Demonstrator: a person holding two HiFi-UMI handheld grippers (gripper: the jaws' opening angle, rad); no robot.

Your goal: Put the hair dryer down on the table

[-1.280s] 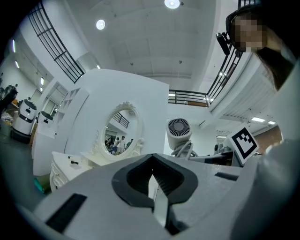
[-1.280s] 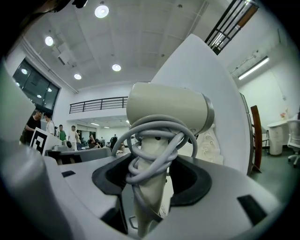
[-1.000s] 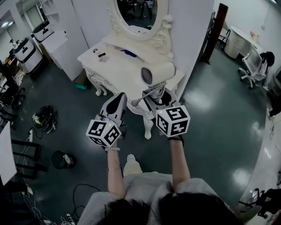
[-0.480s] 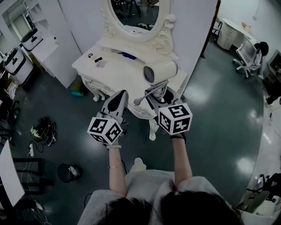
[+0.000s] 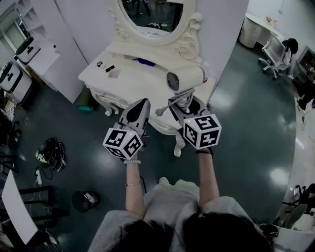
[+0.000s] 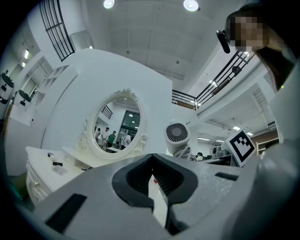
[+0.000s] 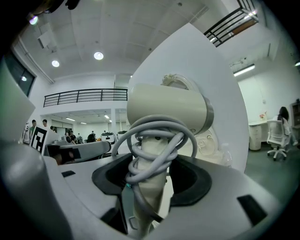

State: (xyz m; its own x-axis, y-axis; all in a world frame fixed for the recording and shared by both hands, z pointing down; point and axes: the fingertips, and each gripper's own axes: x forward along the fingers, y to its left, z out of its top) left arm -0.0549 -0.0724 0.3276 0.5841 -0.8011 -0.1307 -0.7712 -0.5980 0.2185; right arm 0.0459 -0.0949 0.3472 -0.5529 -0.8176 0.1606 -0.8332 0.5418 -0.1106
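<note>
Two grippers, one load, moving up to the furniture.

Change: over the last second the person has stepped closer to the dressing table (image 5: 129,83). Its white top and the oval mirror (image 5: 150,12) now sit larger and nearer in the head view. Both grippers have come forward with the body, their spacing unaltered and the grip the same.

Bearing on task: judged to be the approach stage. The hair dryer (image 5: 186,78) is still in the air and not yet set down, so lowering and release remain to be done.

Load: cream body with its round grille turned toward the head camera. It is held over the right front part of the table top, below the right side of the mirror frame. A grey cord (image 7: 157,138) is looped round the handle.

- **right gripper (image 5: 181,102):** jaws clamped on the dryer's handle and standing wide, since handle and cord fill them. The barrel rises above them.
- **left gripper (image 5: 140,105):** jaws drawn together with only a thin slit showing and nothing between them. It is carried beside the other gripper, near the table's front edge.

Arm pose: both forearms (image 5: 206,172) are stretched forward and nearly parallel. The marker cubes face the head camera, and both grippers point roughly level at the table.

Other contents: a small dark item (image 5: 110,68) and a blue item (image 5: 144,61) lie toward the back left of the table, well apart from the dryer.
</note>
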